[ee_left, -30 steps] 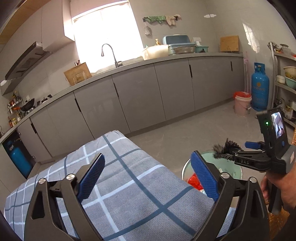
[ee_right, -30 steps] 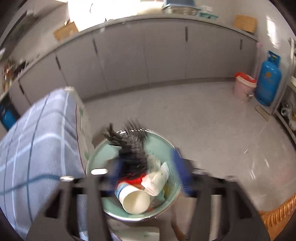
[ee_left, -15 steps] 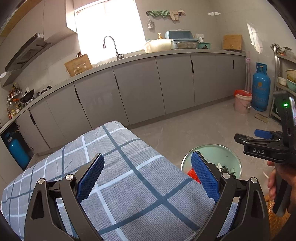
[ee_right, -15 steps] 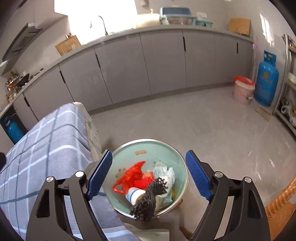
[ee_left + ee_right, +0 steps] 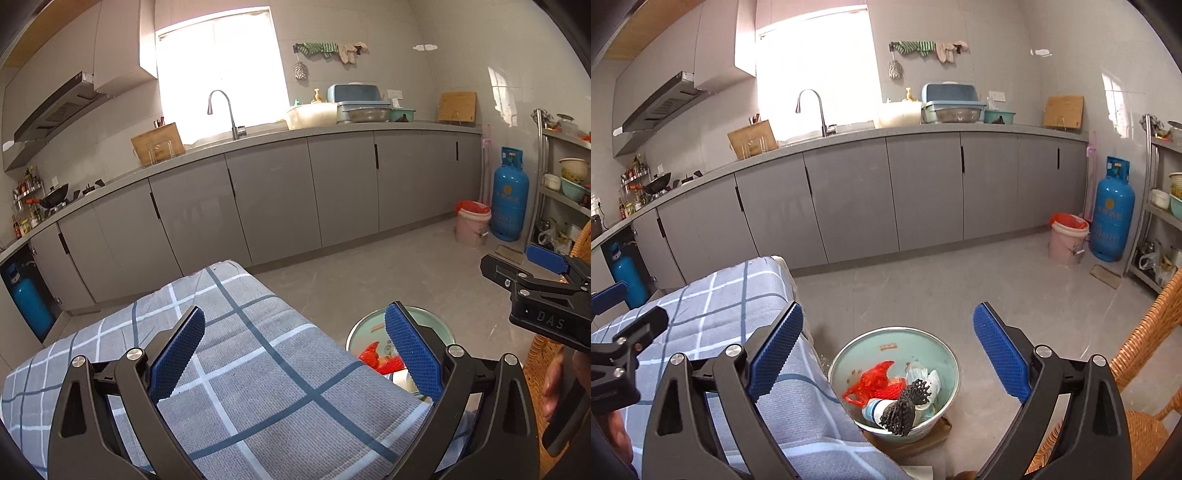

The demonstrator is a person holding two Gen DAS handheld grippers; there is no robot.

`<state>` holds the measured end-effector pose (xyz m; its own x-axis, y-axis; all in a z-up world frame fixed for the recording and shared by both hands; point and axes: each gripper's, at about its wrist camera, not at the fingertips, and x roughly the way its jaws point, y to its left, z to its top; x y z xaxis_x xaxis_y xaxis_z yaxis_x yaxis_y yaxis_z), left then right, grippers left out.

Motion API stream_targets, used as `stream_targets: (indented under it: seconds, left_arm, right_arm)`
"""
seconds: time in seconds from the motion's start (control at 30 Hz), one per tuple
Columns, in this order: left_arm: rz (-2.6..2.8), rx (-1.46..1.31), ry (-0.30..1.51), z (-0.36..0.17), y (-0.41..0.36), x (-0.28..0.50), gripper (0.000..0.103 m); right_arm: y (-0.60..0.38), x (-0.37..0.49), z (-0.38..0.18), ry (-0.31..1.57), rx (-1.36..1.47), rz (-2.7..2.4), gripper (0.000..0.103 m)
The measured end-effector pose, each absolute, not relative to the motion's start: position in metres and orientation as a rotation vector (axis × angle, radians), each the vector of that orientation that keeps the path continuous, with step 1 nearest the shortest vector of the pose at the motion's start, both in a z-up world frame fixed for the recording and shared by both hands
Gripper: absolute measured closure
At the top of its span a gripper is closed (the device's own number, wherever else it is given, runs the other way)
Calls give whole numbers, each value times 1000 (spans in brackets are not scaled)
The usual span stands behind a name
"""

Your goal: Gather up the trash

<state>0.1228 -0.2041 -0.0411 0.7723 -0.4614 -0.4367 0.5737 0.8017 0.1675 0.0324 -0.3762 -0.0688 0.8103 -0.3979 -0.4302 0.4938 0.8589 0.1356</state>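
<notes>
On the floor just past the table's (image 5: pixel 713 325) corner, my bin (image 5: pixel 945 354) holds the black scrubber (image 5: pixel 905 406), both hand-held grippers (image 5: pixel 888 350) (image 5: pixel 293 354) spread and empty, the right just opened; the cloth looks bare.

Both grippers are black frames with triangular cut-outs, silver screws and ribbed blue pads (image 5: pixel 177 360). At 3 o'clock in the left view, the right gripper (image 5: pixel 535 288) bears pale "DAS" lettering.

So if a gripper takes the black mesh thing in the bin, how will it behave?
The black mesh looks soft: it lies bent over the other trash, so probably floppy. Its open net suggests it is light. It leans on the bin rim and may snag there.
</notes>
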Motion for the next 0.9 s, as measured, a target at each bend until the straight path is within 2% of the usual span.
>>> stream_targets:
  seconds: [0.9]
  left_arm:
    - [-565,320,426,-44,-203,121,5]
  right_arm:
    - [-362,21,-71,397,246,-481,10]
